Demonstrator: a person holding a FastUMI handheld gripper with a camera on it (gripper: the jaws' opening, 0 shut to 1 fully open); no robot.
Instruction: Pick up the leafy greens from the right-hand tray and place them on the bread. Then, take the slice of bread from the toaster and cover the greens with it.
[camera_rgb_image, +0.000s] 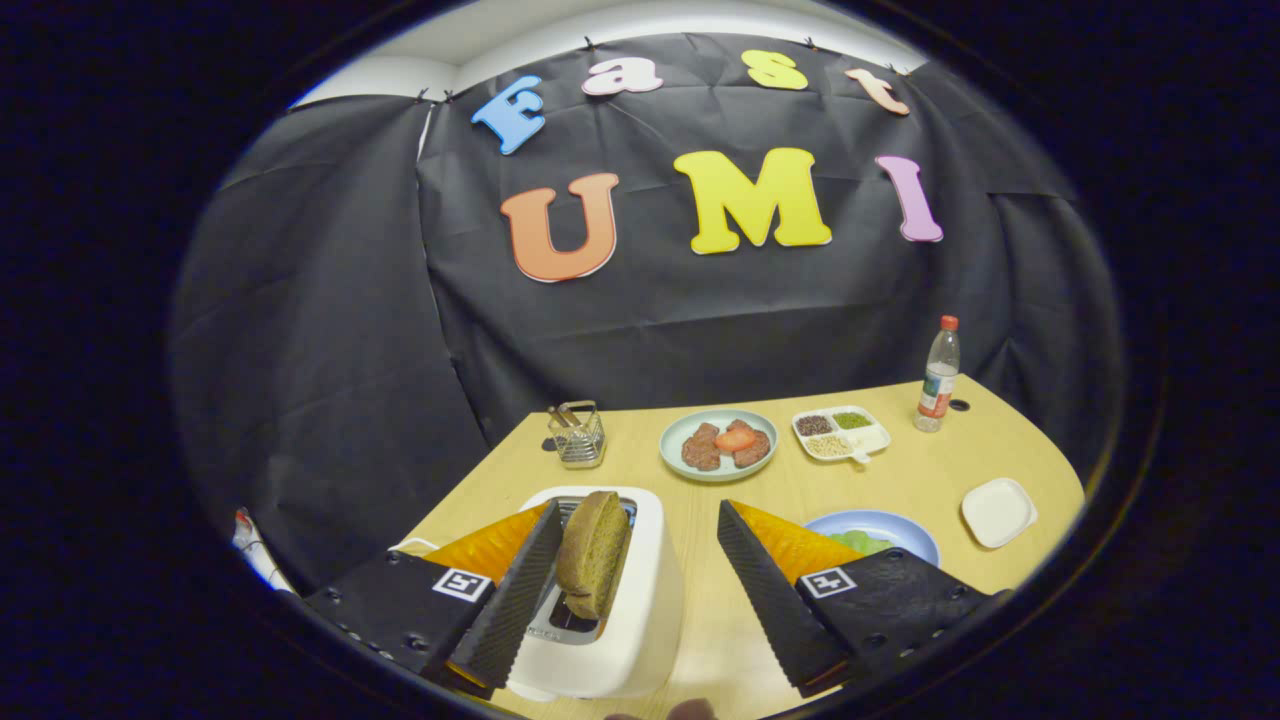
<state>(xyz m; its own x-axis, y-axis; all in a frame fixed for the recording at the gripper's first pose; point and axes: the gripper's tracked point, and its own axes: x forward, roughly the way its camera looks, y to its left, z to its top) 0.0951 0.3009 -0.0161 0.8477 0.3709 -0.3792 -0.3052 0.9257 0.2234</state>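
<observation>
With the greens already lying on the blue plate, the tool hangs released around the bread slice upright in the toaster, and must next clench on it.

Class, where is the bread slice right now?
The bread slice stands in the white toaster, between the open gripper fingers, close to the left one.
</observation>
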